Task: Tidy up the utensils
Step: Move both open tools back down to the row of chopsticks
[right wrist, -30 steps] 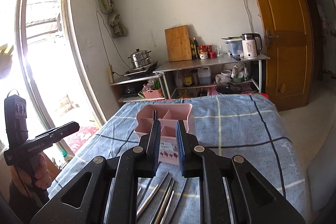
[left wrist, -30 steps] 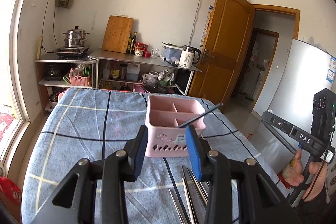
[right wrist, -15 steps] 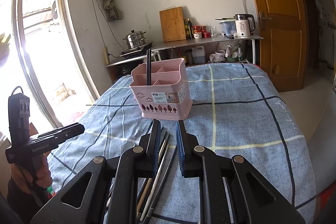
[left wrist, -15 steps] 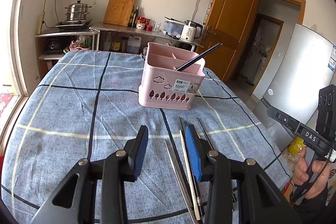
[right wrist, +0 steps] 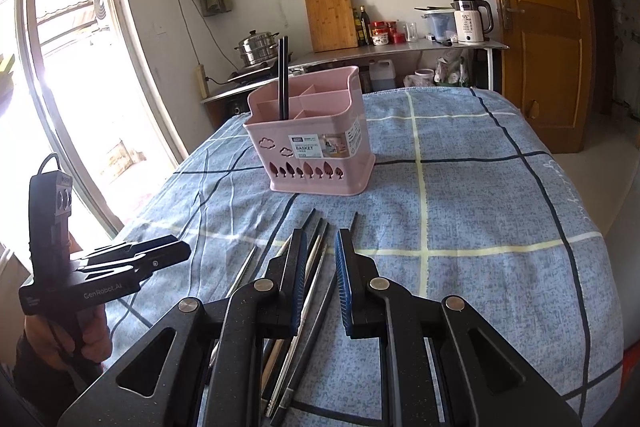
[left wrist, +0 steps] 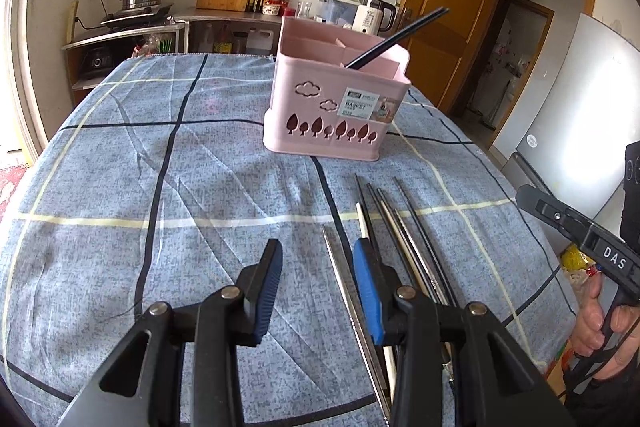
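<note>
A pink divided basket stands on the blue checked tablecloth, with black chopsticks leaning in one compartment. Several loose chopsticks, silver and dark, lie side by side in front of it. My left gripper hovers open just left of the bundle; one silver chopstick lies under the gap near its right finger. My right gripper hangs over the bundle with a narrow gap, its pads pressing nothing. Each gripper also shows in the other's view: the left gripper and the right gripper.
The tablecloth drops off at the near and side edges. Behind the table a metal shelf carries a kettle, a cutting board, jars and a steamer pot. A wooden door and a white fridge stand right, a window left.
Both grippers have sunk toward the table and tipped downward, so the loose chopsticks now lie right under the fingers. Jaw gaps look the same.
</note>
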{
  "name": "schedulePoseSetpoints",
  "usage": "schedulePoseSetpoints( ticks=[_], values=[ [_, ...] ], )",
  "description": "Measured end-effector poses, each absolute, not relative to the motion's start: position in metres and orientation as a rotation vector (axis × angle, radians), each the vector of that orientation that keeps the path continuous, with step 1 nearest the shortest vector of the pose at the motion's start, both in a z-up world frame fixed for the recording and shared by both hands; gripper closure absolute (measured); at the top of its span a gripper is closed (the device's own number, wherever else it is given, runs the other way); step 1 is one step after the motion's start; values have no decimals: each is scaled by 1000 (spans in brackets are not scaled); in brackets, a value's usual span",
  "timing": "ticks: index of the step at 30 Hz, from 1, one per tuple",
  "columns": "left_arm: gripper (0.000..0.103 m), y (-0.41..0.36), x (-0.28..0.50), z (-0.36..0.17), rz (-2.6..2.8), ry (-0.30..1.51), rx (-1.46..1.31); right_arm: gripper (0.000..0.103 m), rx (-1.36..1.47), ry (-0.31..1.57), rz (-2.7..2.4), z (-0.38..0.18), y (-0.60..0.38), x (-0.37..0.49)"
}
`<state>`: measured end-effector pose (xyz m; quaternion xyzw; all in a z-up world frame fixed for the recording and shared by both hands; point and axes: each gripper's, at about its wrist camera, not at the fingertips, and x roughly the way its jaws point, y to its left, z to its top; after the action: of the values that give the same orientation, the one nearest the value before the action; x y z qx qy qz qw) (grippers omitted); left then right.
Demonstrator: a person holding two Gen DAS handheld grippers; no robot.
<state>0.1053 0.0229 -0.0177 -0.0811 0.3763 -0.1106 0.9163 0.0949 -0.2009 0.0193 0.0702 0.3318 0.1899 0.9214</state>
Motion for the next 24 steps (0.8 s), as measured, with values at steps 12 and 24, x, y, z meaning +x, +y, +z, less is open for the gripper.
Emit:
schedulePoseSetpoints(
  ticks=[12,24],
  values=[
    [64,4,135,-56,-217,914,-132,92,79,828,388,-24,-174,125],
    [72,-8,143,-57,-185,902,-51,94,23,927,381,-53,-153,156]
  ],
)
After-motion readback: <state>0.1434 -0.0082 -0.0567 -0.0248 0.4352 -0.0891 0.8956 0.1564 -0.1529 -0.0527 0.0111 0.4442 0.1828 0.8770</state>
